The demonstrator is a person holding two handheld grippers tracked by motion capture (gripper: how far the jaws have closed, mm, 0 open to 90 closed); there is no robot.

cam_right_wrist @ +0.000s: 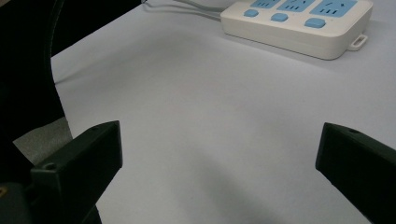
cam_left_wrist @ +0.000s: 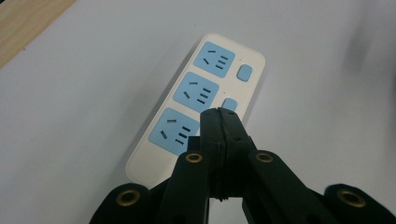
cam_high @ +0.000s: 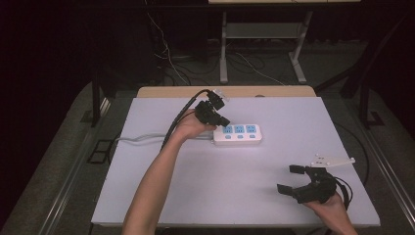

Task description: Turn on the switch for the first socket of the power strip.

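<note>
Right gripper (cam_high: 290, 178) is being held released near the table (cam_high: 147, 196) edge; left gripper (cam_left_wrist: 221, 114), clenched empty, is being pressed over the power strip (cam_left_wrist: 196, 102).

left gripper (cam_left_wrist: 219, 116): black, brass screw rings | right gripper (cam_high: 293, 178): black, grey three-cornered plate, cable

white table (cam_high: 274, 196), desk frame (cam_high: 264, 34), floor cables (cam_high: 171, 58)

Power strip (cam_high: 238, 134) on the table (cam_high: 274, 112) a little behind its middle, its cord (cam_high: 139, 140) trailing off to the left, left hand-held gripper (cam_high: 223, 122) over the strip's left end, right hand-held gripper (cam_high: 289, 179) near the front right corner.
</note>
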